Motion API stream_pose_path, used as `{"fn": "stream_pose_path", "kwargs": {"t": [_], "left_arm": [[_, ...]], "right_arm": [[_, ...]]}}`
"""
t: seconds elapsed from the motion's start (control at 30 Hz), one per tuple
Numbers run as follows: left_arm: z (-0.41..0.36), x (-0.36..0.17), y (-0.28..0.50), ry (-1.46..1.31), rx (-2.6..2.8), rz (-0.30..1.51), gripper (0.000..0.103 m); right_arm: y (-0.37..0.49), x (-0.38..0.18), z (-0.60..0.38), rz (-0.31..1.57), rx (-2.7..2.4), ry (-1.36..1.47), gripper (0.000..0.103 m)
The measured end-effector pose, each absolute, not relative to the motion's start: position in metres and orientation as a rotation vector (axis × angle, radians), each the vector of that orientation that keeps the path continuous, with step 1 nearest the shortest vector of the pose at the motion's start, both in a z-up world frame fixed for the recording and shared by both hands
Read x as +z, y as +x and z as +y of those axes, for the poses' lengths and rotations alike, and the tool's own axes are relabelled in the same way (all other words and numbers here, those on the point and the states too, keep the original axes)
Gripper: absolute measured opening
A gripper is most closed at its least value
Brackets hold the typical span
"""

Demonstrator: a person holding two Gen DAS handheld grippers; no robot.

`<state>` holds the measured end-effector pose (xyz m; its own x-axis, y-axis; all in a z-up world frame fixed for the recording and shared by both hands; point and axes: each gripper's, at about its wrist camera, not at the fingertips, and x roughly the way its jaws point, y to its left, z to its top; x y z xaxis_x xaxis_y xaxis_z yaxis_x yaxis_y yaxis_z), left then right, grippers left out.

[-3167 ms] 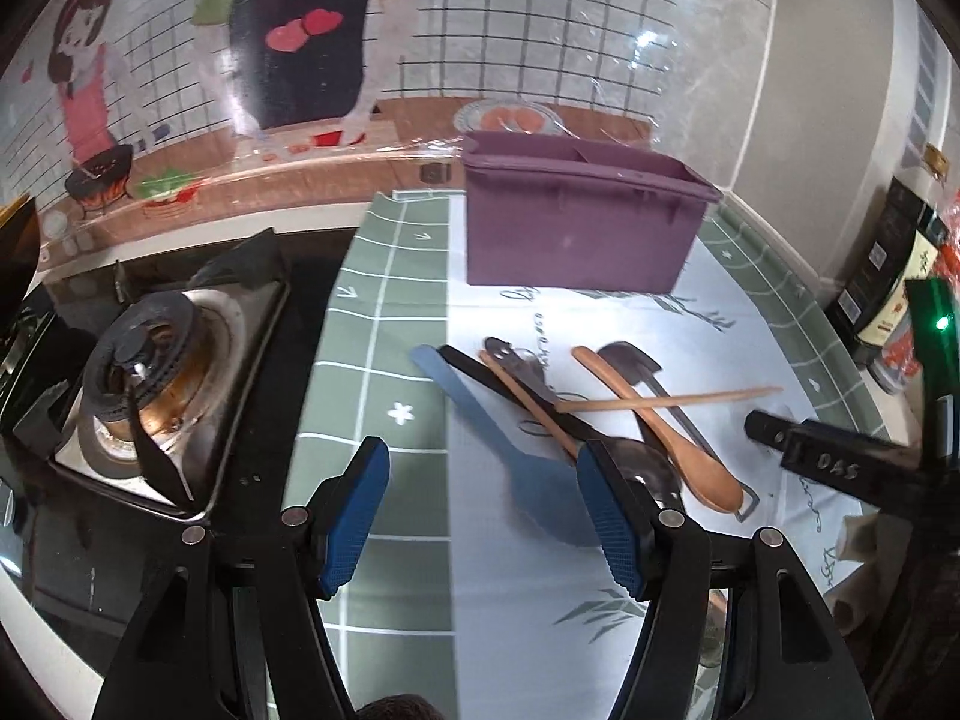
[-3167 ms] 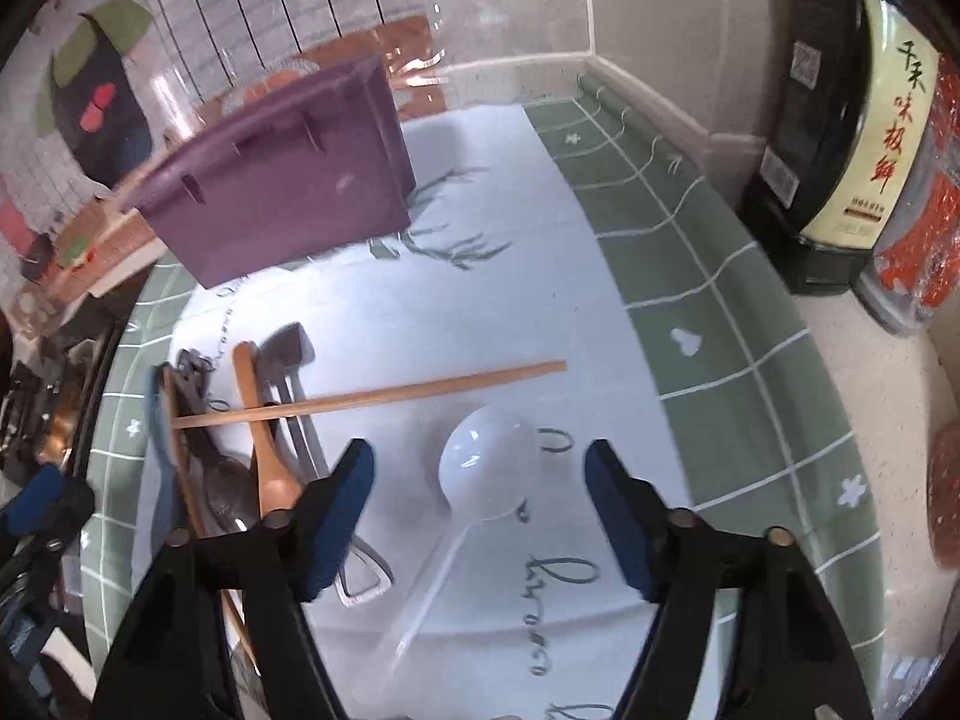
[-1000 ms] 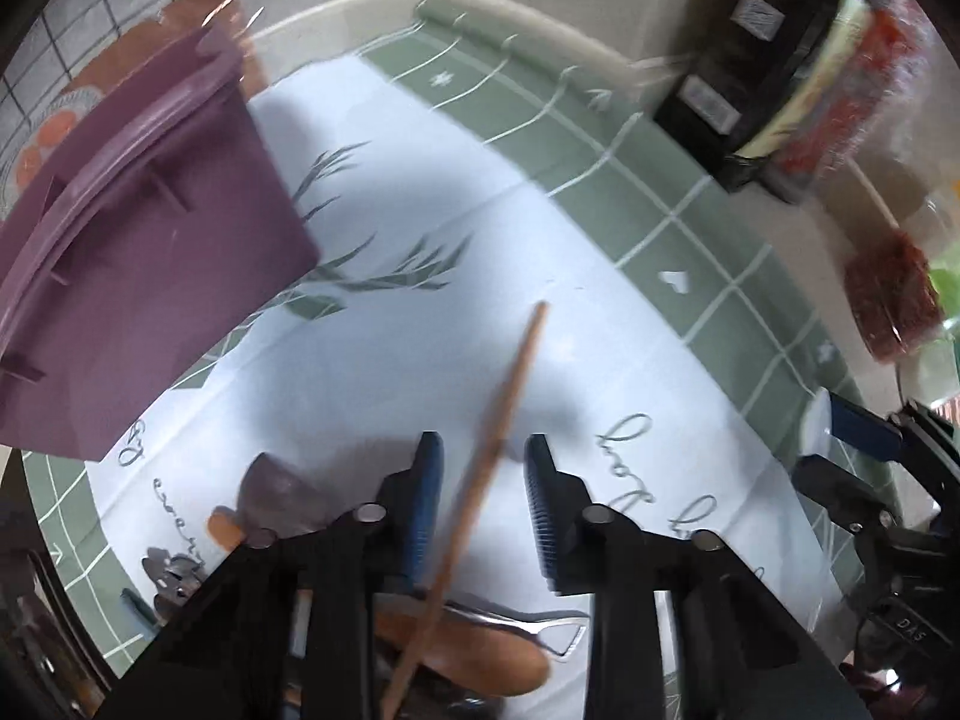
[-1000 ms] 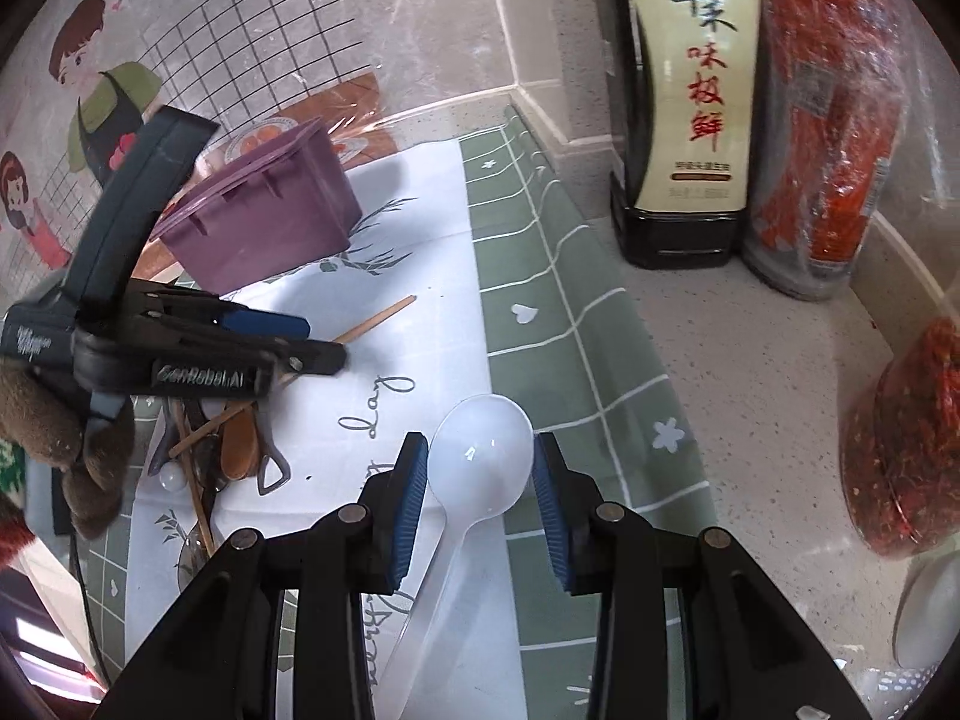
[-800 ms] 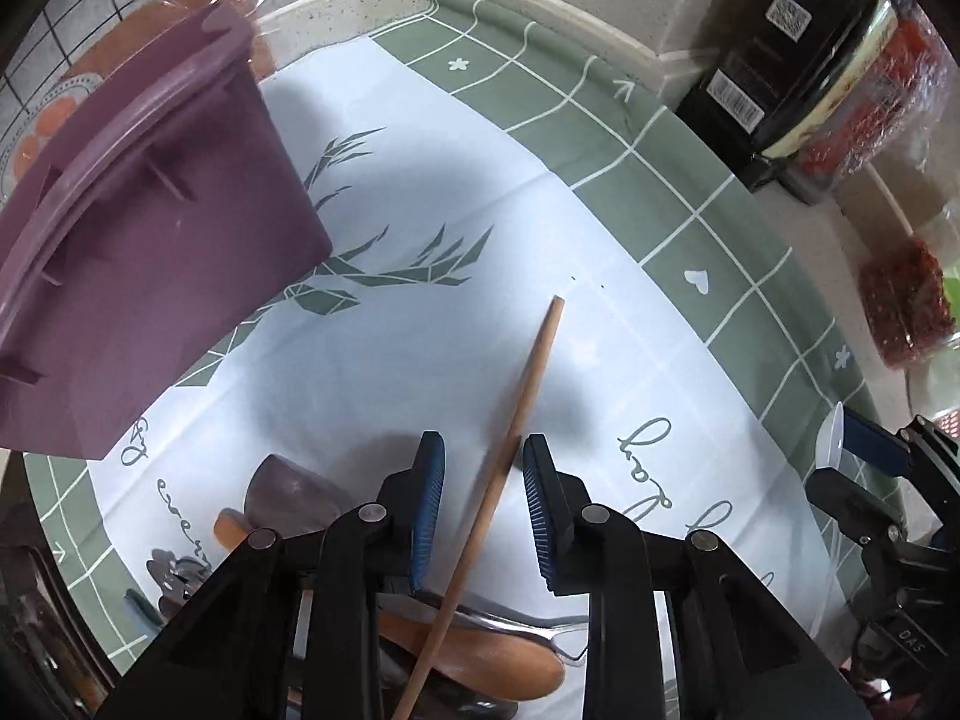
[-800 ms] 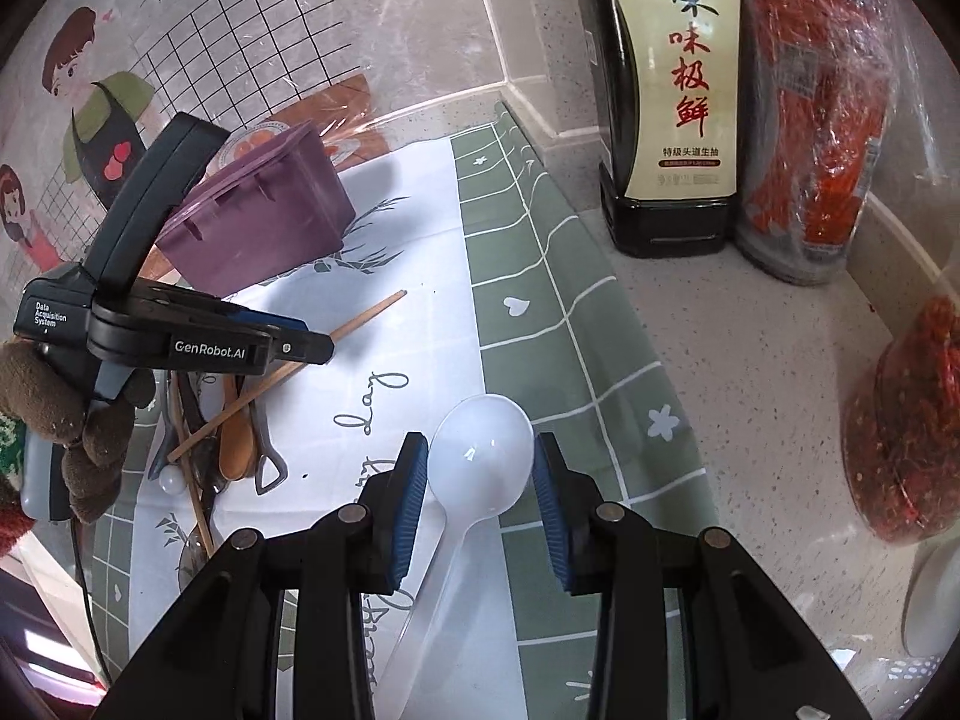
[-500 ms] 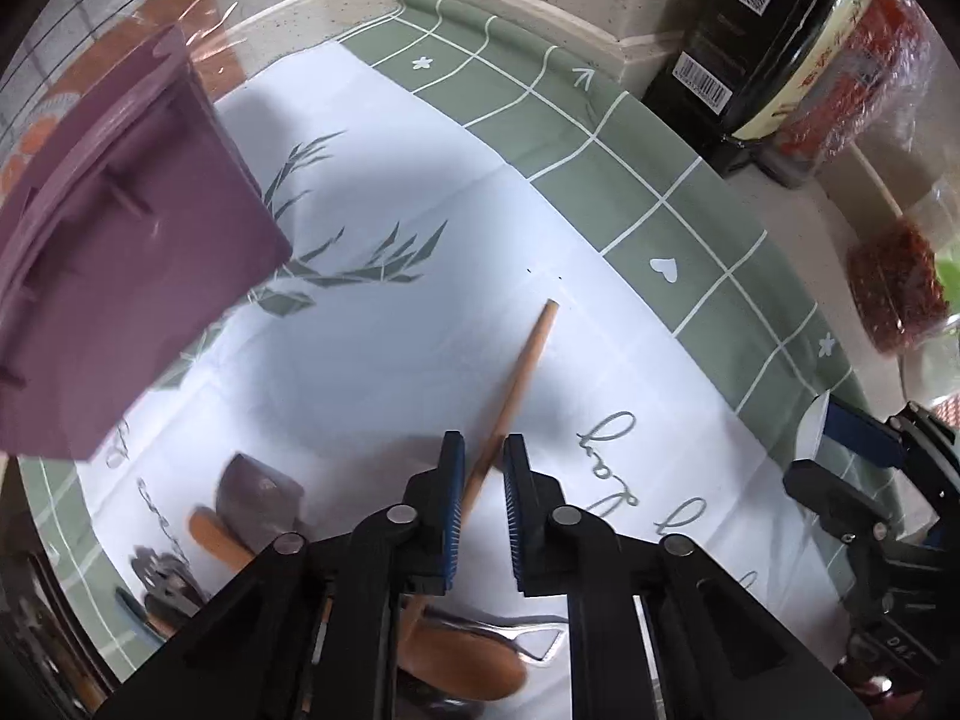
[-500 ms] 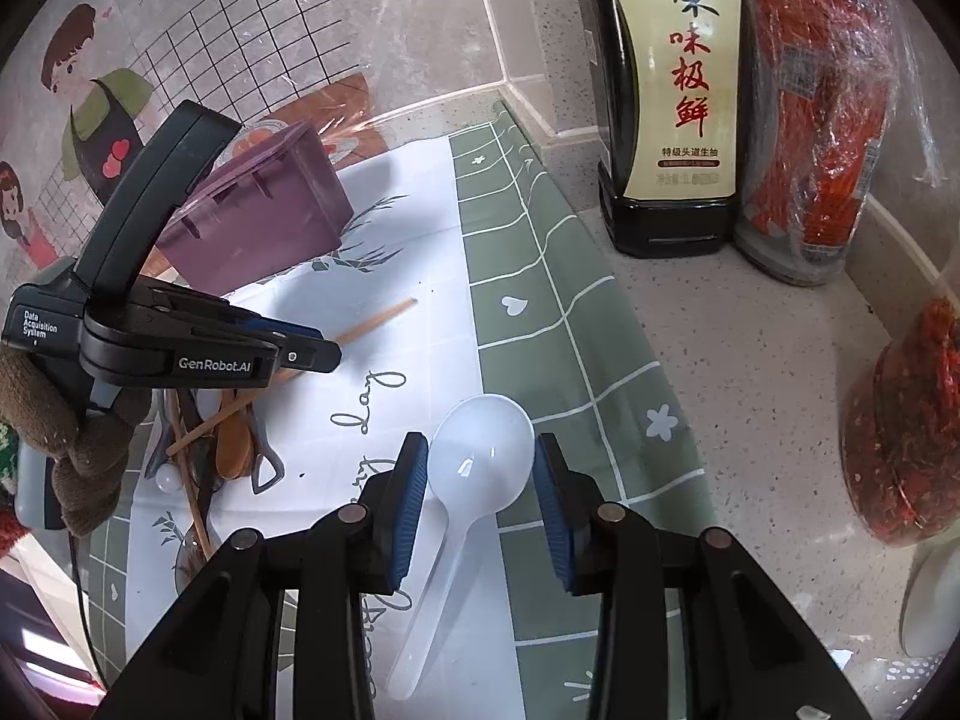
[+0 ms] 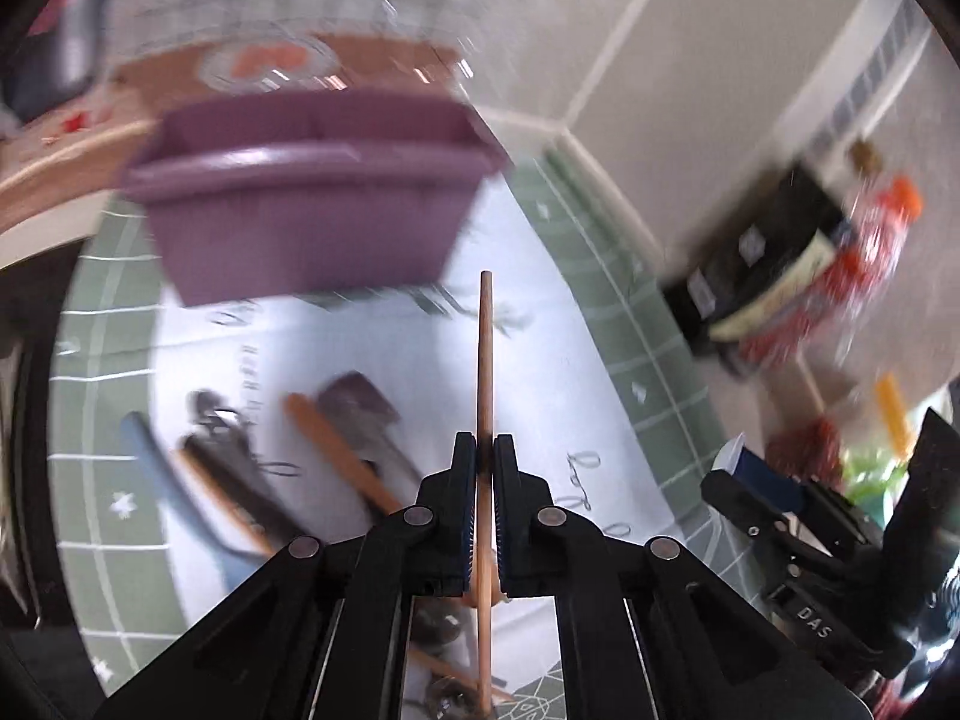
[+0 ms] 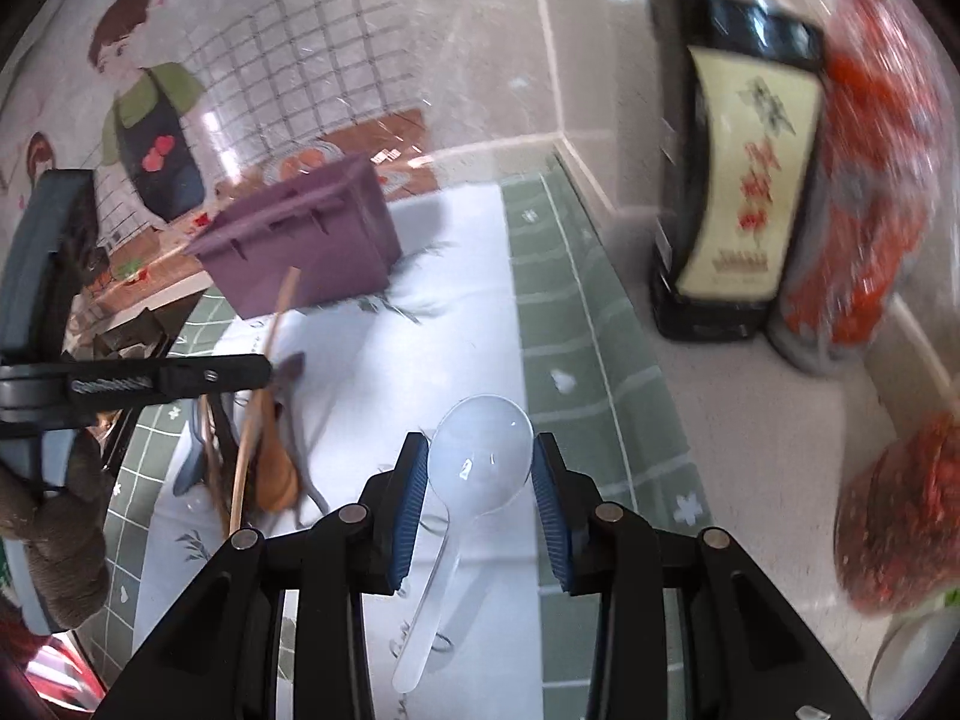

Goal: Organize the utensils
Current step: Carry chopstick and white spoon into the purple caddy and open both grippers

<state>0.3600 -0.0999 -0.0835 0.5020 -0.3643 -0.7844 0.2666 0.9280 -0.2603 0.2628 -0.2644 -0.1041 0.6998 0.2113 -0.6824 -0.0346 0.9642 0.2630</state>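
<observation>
Off the mat now, seemingly: chopstick (image 9: 485, 360)

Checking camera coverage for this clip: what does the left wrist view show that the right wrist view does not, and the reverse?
Left wrist only: the left gripper pads clamped on the wooden chopstick. Right wrist only: the white plastic spoon between the right gripper fingers, and the wall's cartoon decal. Both: the purple utensil holder, the utensil pile, the green-checked mat, and the dark sauce bottle.
</observation>
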Motion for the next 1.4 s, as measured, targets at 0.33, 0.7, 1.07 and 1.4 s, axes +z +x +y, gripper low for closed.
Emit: {"fn": "stream_pose_path", "kwargs": {"t": [0.33, 0.7, 1.07, 1.4], "left_arm": [[-0.037, -0.039, 0.327, -0.183, -0.319, 0.769, 0.005], [-0.005, 0.047, 0.306, -0.170, -0.297, 0.522, 0.005], [-0.003, 0.137, 0.346, -0.089, -0.270, 0.284, 0.005], [0.001, 0.090, 0.421, -0.097, -0.246, 0.366, 0.005]], "right_arm": [[0.276, -0.072, -0.223, 0.724, 0.216, 0.151, 0.033], [0.291, 0.015, -0.201, 0.537, 0.272, 0.084, 0.033], [0.340, 0.124, -0.191, 0.237, 0.259, 0.034, 0.033], [0.424, 0.074, -0.160, 0.283, 0.216, -0.019, 0.033]]}}
